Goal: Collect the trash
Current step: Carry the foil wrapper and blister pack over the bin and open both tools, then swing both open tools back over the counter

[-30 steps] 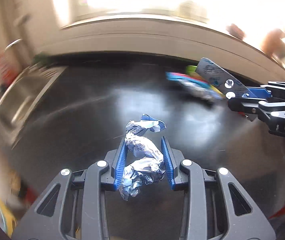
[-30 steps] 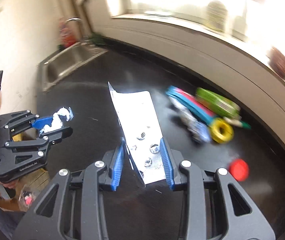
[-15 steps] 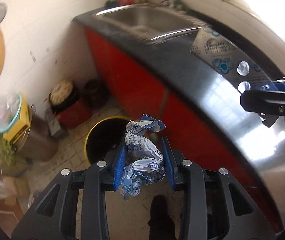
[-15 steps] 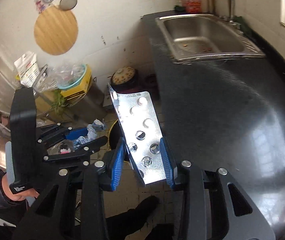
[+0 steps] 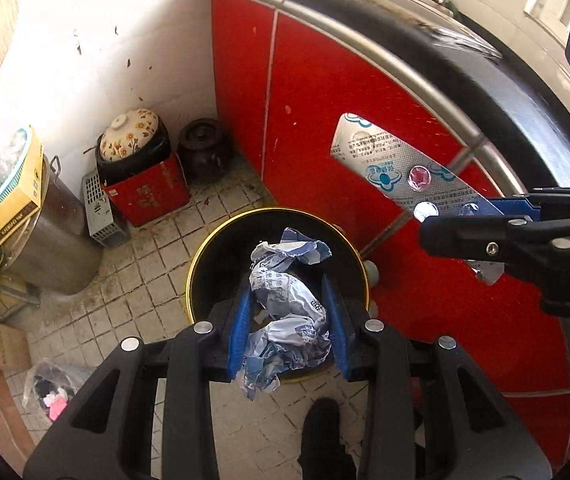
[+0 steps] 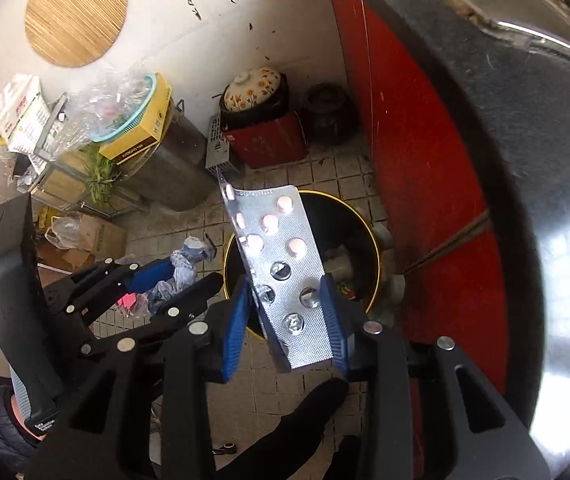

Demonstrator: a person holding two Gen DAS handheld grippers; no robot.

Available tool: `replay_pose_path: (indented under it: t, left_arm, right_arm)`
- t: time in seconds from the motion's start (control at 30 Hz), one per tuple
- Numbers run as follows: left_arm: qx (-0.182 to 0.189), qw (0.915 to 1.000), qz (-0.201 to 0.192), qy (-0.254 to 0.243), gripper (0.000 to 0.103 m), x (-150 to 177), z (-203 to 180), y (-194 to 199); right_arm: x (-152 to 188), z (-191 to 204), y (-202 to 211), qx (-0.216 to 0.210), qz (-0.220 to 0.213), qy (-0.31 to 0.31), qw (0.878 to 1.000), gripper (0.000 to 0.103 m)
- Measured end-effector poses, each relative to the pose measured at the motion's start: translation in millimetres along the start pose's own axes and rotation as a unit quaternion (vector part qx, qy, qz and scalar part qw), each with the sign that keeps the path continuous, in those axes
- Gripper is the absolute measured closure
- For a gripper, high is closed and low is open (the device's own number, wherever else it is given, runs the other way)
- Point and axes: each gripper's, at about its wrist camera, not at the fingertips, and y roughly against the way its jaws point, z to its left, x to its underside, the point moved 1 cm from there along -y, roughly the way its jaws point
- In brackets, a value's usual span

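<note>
My left gripper [image 5: 288,320] is shut on a crumpled blue-and-white wrapper [image 5: 285,300] and holds it above a black trash bin with a yellow rim [image 5: 205,256] on the floor. My right gripper [image 6: 287,312] is shut on a silver pill blister pack [image 6: 281,264] and holds it over the same bin [image 6: 365,216]. The blister pack also shows in the left wrist view [image 5: 397,172], to the right of the bin. The left gripper with the wrapper [image 6: 183,264] shows in the right wrist view, left of the bin.
Red cabinet doors [image 5: 325,92] under a dark counter [image 5: 525,92] stand right of the bin. A flowered pot on a red box [image 5: 137,168], a dark jar [image 5: 205,152], a metal drum [image 5: 49,236] and cardboard boxes [image 6: 85,240] crowd the tiled floor. My shoe [image 5: 321,428] is below.
Both grippers swung from the countertop down toward the floor. The bin has come from far ahead to right under the wrapper and the blister pack. Both grips are unchanged.
</note>
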Motion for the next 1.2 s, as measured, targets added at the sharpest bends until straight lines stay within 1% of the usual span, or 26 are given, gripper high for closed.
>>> replay_pose_path:
  t: [0.13,0.17,0.2,0.23,0.27,0.33,0.37,0.43,0.47,0.53,0.57,0.6,0.63,0.7,0.73,0.8,0.83,0.9,0.93,0.97,1.0,1.07,1.1,1.17,1.2]
  left_arm:
    - [0.005,1.0000,0.006,0.003,0.068,2.3,7.7,-14.6]
    - [0.004,1.0000,0.008,-0.001,0.063,3.1,8.6,-16.1]
    - [-0.004,0.9999,0.011,-0.010,0.049,3.1,8.6,-17.9]
    - [-0.013,0.9998,0.010,-0.015,0.042,3.2,10.4,-19.1]
    - [-0.022,0.9995,0.003,-0.022,0.035,3.5,11.1,-17.4]
    - [-0.023,0.9994,0.003,-0.027,0.034,4.0,12.5,-13.8]
    - [-0.023,0.9994,0.005,-0.027,0.031,3.7,13.7,-12.5]
    - [-0.025,0.9994,0.004,-0.023,0.024,3.2,16.1,-5.8]
    - [-0.024,0.9995,0.004,-0.022,0.019,3.3,16.2,-1.1]
    - [-0.022,0.9994,0.004,-0.026,0.016,3.5,12.7,13.6]
    - [-0.026,0.9992,0.004,-0.031,0.013,3.8,8.9,21.8]
    - [-0.029,0.9989,0.003,-0.036,0.010,4.0,6.0,28.8]
    - [-0.034,0.9984,-0.001,-0.044,0.010,3.3,-1.0,40.5]
    - [-0.038,0.9977,-0.003,-0.057,0.008,1.5,-17.0,59.0]
    - [-0.035,0.9972,-0.005,-0.066,0.007,-1.3,-29.8,71.1]
    - [-0.030,0.9954,-0.012,-0.090,0.007,-6.5,-55.6,90.7]
    - [-0.030,0.9935,-0.017,-0.109,0.007,-9.3,-75.6,102.3]
    - [-0.011,0.9894,-0.026,-0.143,0.007,-14.0,-115.4,121.6]
    - [0.007,0.9856,-0.034,-0.165,0.007,-17.2,-143.6,133.8]
    - [0.026,0.9821,-0.040,-0.182,0.007,-19.3,-163.0,142.0]
    - [0.046,0.9767,-0.045,-0.205,0.007,-20.6,-187.8,151.1]
    - [0.080,0.9605,-0.051,-0.261,0.007,-20.0,-245.4,168.1]
    - [0.099,0.9519,-0.054,-0.285,0.007,-19.5,-270.2,175.0]
    - [0.142,0.9313,-0.052,-0.331,0.007,-12.6,-324.9,189.1]
    - [0.171,0.9178,-0.051,-0.355,0.007,-7.3,-354.0,197.8]
  right_arm:
    - [-8.7,-5.7,-6.4,0.005,0.002,0.001,1.000,0.065]
    - [-11.9,-6.3,-7.5,0.006,0.005,0.001,1.000,0.053]
    - [-13.1,-7.3,-5.8,0.008,0.001,0.000,1.000,0.046]
    - [-15.3,-7.6,-2.2,0.011,-0.009,-0.001,1.000,0.037]
    - [-16.7,-8.9,2.2,0.007,-0.015,-0.004,1.000,0.035]
    - [-17.5,-11.3,10.8,0.001,-0.015,-0.006,1.000,0.035]
    - [-16.5,-10.6,18.8,0.004,-0.018,-0.002,1.000,0.035]
    - [-14.8,-10.6,32.8,0.006,-0.027,0.004,1.000,0.029]
    - [-12.4,-10.6,43.8,0.011,-0.032,0.006,0.999,0.024]
    - [-5.8,-12.3,66.6,0.012,-0.045,0.004,0.999,0.019]
    - [1.5,-15.6,84.3,0.018,-0.051,0.000,0.999,0.015]
    - [7.5,-18.3,97.4,0.019,-0.056,-0.003,0.998,0.014]
    - [15.7,-22.0,115.0,0.020,-0.063,-0.007,0.998,0.014]
    - [32.6,-29.6,148.4,0.036,-0.081,-0.017,0.996,0.011]
    - [40.4,-33.9,164.8,0.042,-0.090,-0.023,0.995,0.008]
    - [66.0,-48.9,209.2,0.065,-0.116,-0.044,0.990,0.008]
    - [80.0,-58.4,231.5,0.081,-0.127,-0.057,0.987,0.008]
    - [105.3,-75.3,268.1,0.104,-0.148,-0.088,0.979,0.007]
    - [120.1,-86.0,286.1,0.117,-0.159,-0.106,0.974,0.007]
    - [139.7,-98.9,308.2,0.139,-0.170,-0.131,0.967,0.007]
    - [155.9,-109.7,325.3,0.154,-0.179,-0.151,0.960,0.007]
    - [194.3,-131.9,362.5,0.182,-0.205,-0.202,0.940,0.007]
    - [214.4,-142.0,379.9,0.200,-0.218,-0.227,0.928,0.007]
    - [254.5,-159.9,409.9,0.232,-0.236,-0.273,0.904,0.007]
    - [275.3,-167.7,423.7,0.248,-0.242,-0.295,0.890,0.007]
